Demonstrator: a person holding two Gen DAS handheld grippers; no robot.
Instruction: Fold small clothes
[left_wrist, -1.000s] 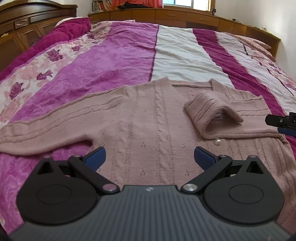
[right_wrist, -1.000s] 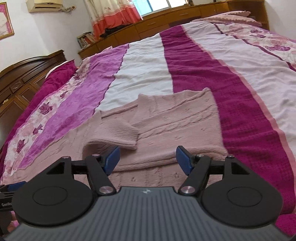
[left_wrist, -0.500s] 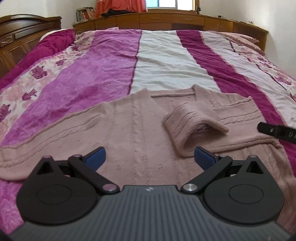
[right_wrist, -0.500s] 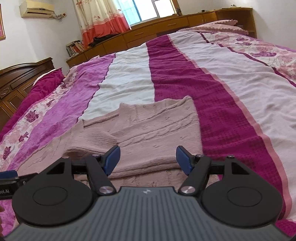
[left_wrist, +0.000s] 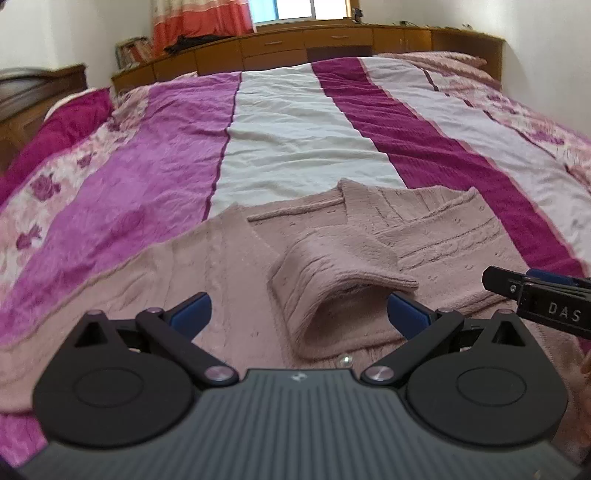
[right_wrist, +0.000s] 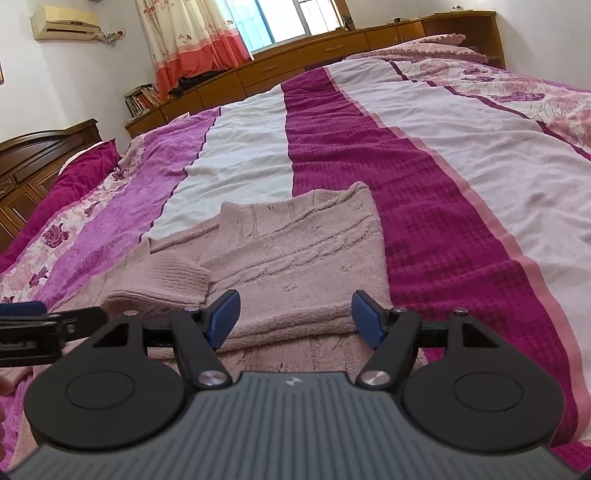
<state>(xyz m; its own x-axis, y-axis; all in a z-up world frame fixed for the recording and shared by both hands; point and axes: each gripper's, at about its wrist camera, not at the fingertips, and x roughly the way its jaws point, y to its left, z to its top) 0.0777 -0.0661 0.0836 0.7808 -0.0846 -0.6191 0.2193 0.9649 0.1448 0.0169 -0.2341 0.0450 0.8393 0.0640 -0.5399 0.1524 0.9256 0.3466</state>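
Nearest the left wrist camera, the left gripper hangs over the pink knitted cardigan with its blue pads spread wide and nothing between them. The cardigan lies flat on the bed's striped bedspread, and its near hem runs under the gripper body. A small white button shows on the knit just in front of the gripper's body. Just past the pads, a folded-in sleeve cuff arches up off the cardigan's front, leaving a hollow beneath it that faces the jaws.

In the right wrist view, the right gripper is also released, pads apart over the cardigan's folded right side, with cloth below them but none pinched. The right edge of the cardigan runs just inside the right pad, alongside the dark magenta stripe. The left gripper's finger shows at the cardigan's left, near the cuff.

Beyond the cardigan's collar the bedspread stretches wide and bare of objects on all sides. Far behind the cardigan stand a wooden cabinet under a window, an orange-hemmed curtain, and a dark headboard to its left.
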